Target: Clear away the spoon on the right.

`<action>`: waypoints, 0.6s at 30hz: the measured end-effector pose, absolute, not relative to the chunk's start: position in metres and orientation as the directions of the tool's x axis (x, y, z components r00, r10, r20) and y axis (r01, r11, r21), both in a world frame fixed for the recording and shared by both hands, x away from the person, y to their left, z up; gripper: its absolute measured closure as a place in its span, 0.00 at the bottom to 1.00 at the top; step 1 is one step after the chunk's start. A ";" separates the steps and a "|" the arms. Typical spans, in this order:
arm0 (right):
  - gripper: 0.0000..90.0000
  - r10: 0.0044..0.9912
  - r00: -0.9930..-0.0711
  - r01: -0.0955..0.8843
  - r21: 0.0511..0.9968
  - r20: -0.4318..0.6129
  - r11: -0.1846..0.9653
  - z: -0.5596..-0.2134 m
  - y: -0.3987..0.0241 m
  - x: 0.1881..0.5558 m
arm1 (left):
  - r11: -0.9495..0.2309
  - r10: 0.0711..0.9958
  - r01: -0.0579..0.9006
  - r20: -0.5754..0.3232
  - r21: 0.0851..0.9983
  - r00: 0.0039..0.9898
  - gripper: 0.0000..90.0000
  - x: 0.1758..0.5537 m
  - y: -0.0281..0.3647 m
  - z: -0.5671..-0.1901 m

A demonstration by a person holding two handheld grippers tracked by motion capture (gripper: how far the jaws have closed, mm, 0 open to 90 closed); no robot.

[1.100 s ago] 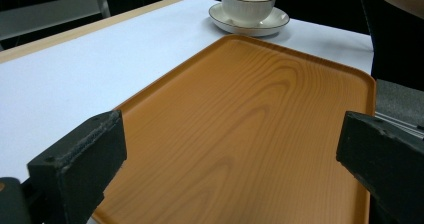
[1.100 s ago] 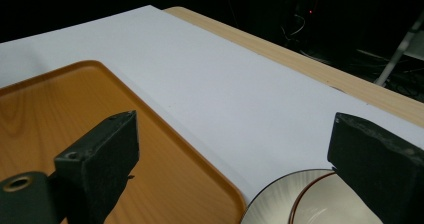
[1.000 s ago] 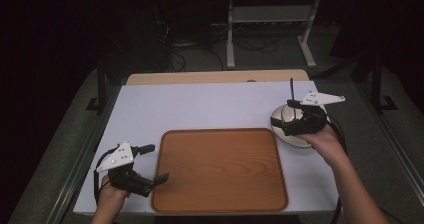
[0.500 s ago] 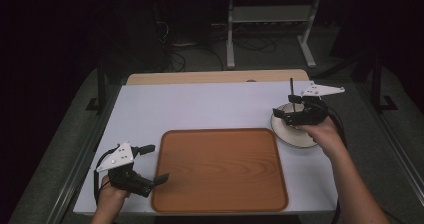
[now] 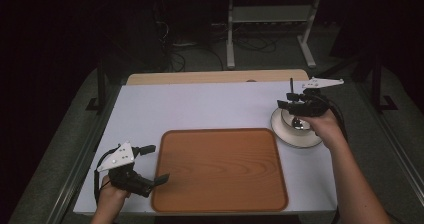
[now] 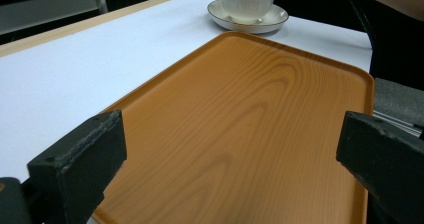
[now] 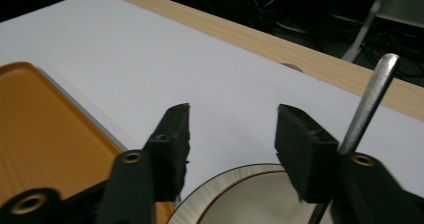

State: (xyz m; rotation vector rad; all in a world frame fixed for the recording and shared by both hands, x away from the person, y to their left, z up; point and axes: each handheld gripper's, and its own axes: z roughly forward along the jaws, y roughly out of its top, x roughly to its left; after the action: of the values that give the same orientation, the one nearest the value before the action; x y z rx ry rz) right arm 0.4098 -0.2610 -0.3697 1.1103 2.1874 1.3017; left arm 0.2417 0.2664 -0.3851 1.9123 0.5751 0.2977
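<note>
A cream cup (image 5: 296,122) with a spoon (image 5: 291,86) standing in it sits on a saucer (image 5: 295,138) at the right of the white table. My right gripper (image 5: 286,105) hovers just above the cup. Its jaws have just been closing and stand half apart with nothing between them. In the right gripper view (image 7: 232,134) the cup's rim (image 7: 235,176) lies below the jaws and the spoon (image 7: 370,99) rises outside the right-hand jaw. My left gripper (image 5: 156,163) is open at the front left corner of the wooden tray (image 5: 220,169). In its own view (image 6: 232,129) its jaws straddle the tray (image 6: 250,114).
The tray's surface is bare. The left gripper view shows the cup (image 6: 247,1) and saucer (image 6: 247,25) beyond the tray's far corner. A wooden strip (image 5: 215,77) runs along the table's far edge, with a metal stand (image 5: 270,29) on the floor behind.
My right gripper has shifted a little toward the far side of the table above the cup. The left gripper, tray and saucer have stayed where they were.
</note>
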 end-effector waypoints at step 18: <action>1.00 0.870 -0.493 0.525 0.797 -0.001 0.299 -0.381 -0.266 0.444 | -0.314 0.519 0.256 -0.060 0.914 0.853 0.00 0.241 0.267 -0.385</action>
State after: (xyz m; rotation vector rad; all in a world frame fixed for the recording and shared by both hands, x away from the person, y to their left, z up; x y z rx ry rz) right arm 0.4443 -0.2661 -0.3809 1.2429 2.1353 1.0600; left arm 0.2411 0.2671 -0.3850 1.9100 0.5764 0.2940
